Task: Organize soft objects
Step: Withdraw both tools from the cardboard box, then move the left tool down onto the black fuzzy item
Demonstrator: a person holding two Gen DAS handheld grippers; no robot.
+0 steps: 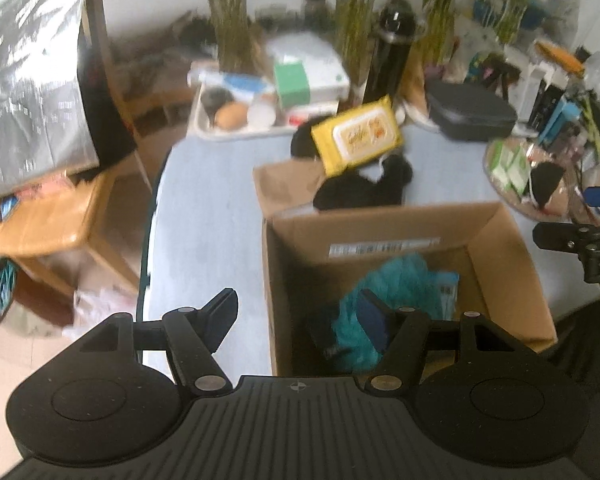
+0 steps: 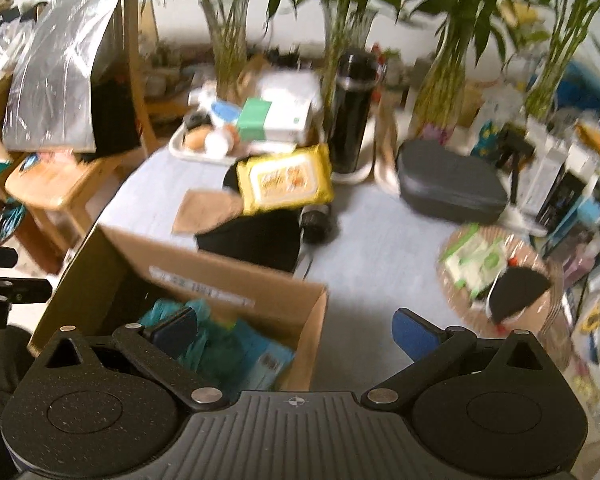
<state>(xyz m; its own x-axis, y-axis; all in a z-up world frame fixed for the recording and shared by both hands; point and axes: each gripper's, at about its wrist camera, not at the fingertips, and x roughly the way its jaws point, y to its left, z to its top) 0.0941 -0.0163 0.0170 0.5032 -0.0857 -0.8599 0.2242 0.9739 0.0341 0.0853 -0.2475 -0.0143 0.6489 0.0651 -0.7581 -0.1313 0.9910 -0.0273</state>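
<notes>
**Legible markings: none**

The white shipping label [image 1: 384, 247] on the inner wall of the cardboard box [image 1: 512, 280] is blurred; print on the yellow wipes pack [image 1: 356, 136] behind the box is likewise unreadable.

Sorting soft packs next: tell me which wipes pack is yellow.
The yellow wipes pack lying behind the cardboard box, on black fabric. The other packs, green and white, sit on the round woven mat.

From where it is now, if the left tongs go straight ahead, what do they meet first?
Probably the left wall of the cardboard box: the open left tongs straddle it, and the teal soft thing inside lies just to the right. Depth is unclear.
</notes>
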